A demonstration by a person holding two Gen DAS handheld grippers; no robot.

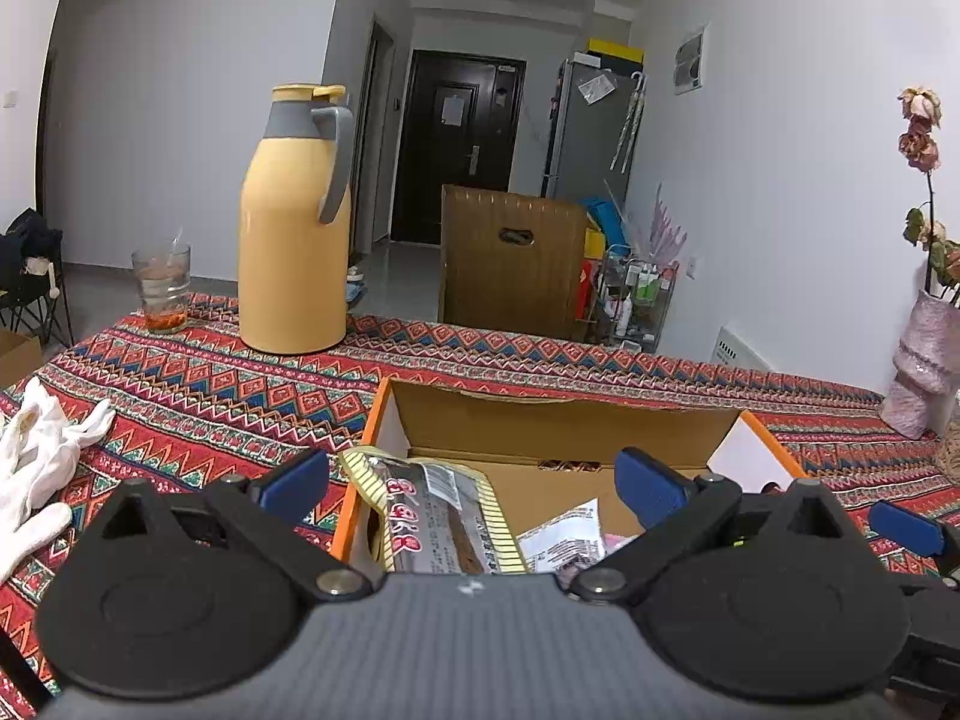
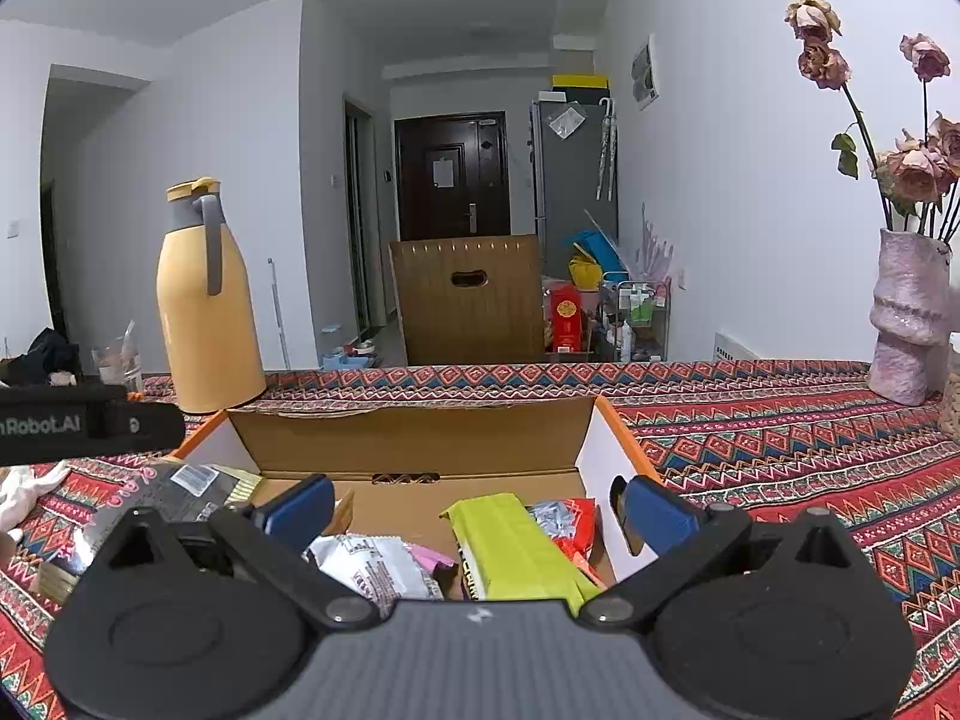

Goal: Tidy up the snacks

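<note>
Patterned tablecloth (image 2: 780, 438) carries box (image 2: 420, 438), thermos (image 2: 204, 312), vase (image 2: 906, 318).

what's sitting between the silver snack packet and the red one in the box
In the right wrist view, a lime green packet lies between the silver packet and the red packet, inside the cardboard box.

White walls (image 2: 720, 180), dark door (image 2: 450, 174) (shut), grey fridge (image 2: 573, 180).
</note>
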